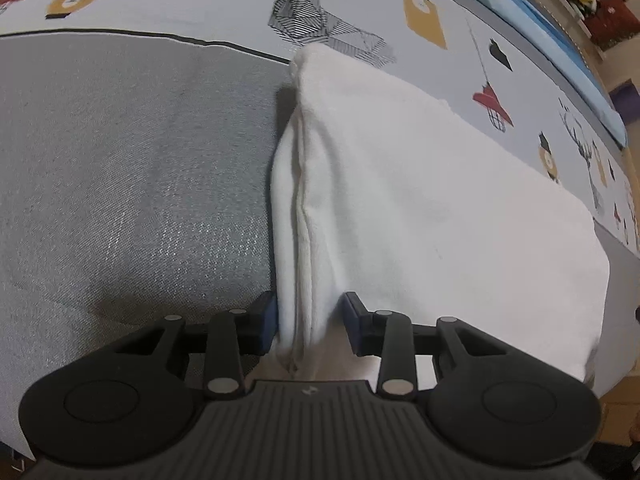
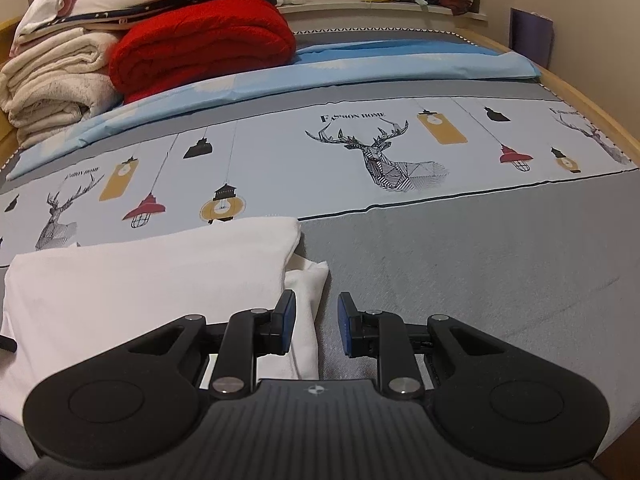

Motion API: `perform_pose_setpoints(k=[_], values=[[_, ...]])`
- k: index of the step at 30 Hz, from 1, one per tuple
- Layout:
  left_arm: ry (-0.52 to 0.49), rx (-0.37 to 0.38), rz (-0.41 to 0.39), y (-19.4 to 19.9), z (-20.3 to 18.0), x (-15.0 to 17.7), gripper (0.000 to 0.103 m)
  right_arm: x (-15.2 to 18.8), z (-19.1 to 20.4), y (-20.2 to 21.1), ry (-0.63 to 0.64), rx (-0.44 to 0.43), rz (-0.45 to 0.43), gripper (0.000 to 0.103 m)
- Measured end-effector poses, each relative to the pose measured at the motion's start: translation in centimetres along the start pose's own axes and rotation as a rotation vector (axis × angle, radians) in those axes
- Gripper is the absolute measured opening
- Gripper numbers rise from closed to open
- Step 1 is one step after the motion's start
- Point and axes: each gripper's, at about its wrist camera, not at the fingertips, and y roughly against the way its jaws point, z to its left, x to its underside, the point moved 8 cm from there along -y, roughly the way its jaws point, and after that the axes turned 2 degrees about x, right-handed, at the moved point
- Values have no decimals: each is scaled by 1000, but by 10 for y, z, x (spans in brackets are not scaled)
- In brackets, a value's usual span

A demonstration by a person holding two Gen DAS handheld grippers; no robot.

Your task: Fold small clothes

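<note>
1. My left hand-held gripper [image 1: 308,326] straddles the near end of the white garment [image 1: 420,200]. Its blue pads stand on either side of the thick folded edge. I judge it to be grasping that edge, probably to carry it over for the next fold, though I cannot confirm firm contact on both sides.
2. The white garment lies on the bed [image 1: 120,160], over the grey band and reaching toward the printed deer [image 1: 316,16] strip beyond it.
3. My right hand-held gripper [image 2: 317,322] is released. One pad rests over the garment's loose lower layer, the other over bare grey sheet, likely lining up a grip.
4. The left view shows the stacked seam close up. Only the right view shows the red blanket [image 2: 204,36] and towel pile [image 2: 52,76], well beyond the garment.
</note>
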Motion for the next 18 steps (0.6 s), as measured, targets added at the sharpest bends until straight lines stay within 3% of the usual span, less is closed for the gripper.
perform_pose_setpoints(k=[2,4,7,10,12,15,18], values=[[-17,4,2,-1,-3,0,21,1,2,-1,8,7,0,23],[-37,6,-10,2,-3,0,13,-1,2,0,14,25,-10,23],[-50,12,-59,14,0,0,11,-4,-2,0,-16,34,-20,23],[-26,-30,-118,27,13,-3,10,-7,-3,-1,-38,45,-27,23],[-26,-77,-106,30,26,0,10,-8,-1,-2,-44,48,-29,23],[7,-53,-78,33,41,3,13,-9,4,-4,-43,47,-29,23],[13,-49,-68,35,48,4,26,-9,9,-6,-23,42,-25,23]])
